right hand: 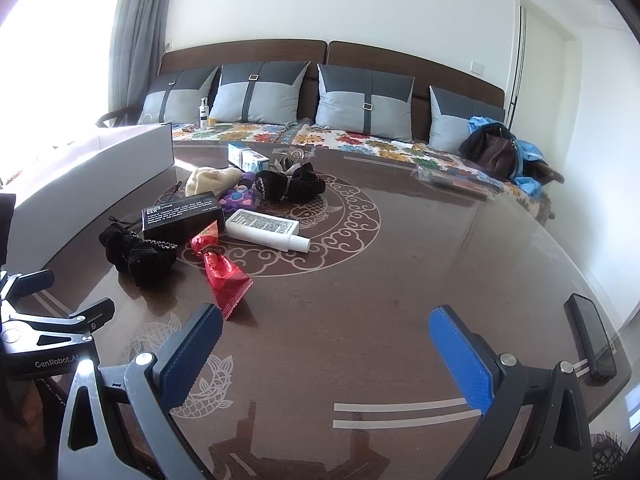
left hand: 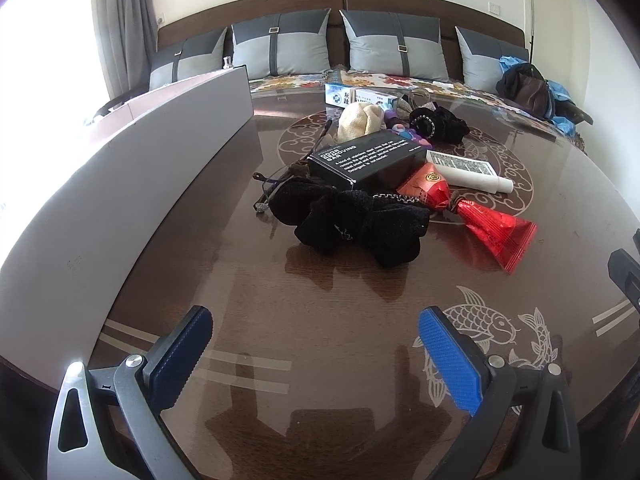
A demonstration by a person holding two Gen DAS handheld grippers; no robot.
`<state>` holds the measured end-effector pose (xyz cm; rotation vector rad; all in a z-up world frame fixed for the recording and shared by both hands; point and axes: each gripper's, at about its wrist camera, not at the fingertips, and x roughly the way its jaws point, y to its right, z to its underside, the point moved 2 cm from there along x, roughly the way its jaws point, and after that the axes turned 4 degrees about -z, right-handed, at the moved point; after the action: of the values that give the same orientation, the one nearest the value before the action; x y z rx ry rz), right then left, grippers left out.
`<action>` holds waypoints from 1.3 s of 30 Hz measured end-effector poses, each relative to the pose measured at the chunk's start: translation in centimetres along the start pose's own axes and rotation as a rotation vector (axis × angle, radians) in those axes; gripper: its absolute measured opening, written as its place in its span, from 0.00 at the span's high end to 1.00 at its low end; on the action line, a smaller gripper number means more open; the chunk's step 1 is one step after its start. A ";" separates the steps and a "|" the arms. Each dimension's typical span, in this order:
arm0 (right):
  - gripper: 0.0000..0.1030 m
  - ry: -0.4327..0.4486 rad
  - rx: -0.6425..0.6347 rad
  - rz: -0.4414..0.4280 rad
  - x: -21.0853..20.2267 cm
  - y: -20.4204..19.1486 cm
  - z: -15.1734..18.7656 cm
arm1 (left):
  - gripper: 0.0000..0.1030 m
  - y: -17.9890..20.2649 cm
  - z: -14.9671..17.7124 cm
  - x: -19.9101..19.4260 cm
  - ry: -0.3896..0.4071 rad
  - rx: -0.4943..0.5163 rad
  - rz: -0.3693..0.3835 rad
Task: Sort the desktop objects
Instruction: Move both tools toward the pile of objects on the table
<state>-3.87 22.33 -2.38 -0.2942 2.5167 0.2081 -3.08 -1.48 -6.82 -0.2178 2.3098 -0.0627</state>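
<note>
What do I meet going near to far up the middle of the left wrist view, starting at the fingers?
Left gripper, open, over bare table → black scrunchie → black box → cream cloth → blue-and-white carton → sofa cushions.

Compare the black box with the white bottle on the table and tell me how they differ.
The black box is dark with white lettering; the white bottle is pale with a block of dark print. The black box is a squared carton; the white bottle is flat, narrowing to a round cap. The black box touches the red wrapper; whether the white bottle does is unclear. Both lie flat in the same pile.
</note>
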 end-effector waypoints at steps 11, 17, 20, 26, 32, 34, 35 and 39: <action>0.00 -0.140 0.003 -0.074 3.0 -0.5 2.3 | 0.00 -0.5 0.8 1.6 -0.065 -0.023 0.011; 0.00 -0.174 -0.018 -0.082 3.6 -0.8 3.1 | 0.00 -0.8 0.9 1.9 -0.078 -0.050 0.034; 0.00 -0.188 -0.025 -0.081 3.9 -1.0 3.5 | 0.00 -0.7 0.9 1.8 -0.080 -0.047 0.033; 0.00 -0.209 -0.034 -0.080 4.1 -1.0 4.0 | 0.00 -0.7 0.8 1.8 -0.080 -0.040 0.038; 0.00 -0.228 -0.040 -0.087 4.5 -1.2 4.3 | 0.00 -0.7 0.8 1.8 -0.080 -0.036 0.040; 0.00 -0.228 -0.042 -0.089 4.5 -1.3 4.4 | 0.00 -0.7 0.8 1.7 -0.077 -0.035 0.041; 0.00 -0.228 -0.040 -0.091 4.5 -1.3 4.4 | 0.00 -0.8 0.8 1.7 -0.075 -0.036 0.041; 0.00 -0.229 -0.028 -0.100 4.6 -1.1 4.4 | 0.00 -0.7 0.9 1.7 -0.064 -0.035 0.041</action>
<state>-4.88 21.50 -8.69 -0.3843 2.2682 0.2234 -3.48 -2.47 -8.60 -0.1879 2.2515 0.0057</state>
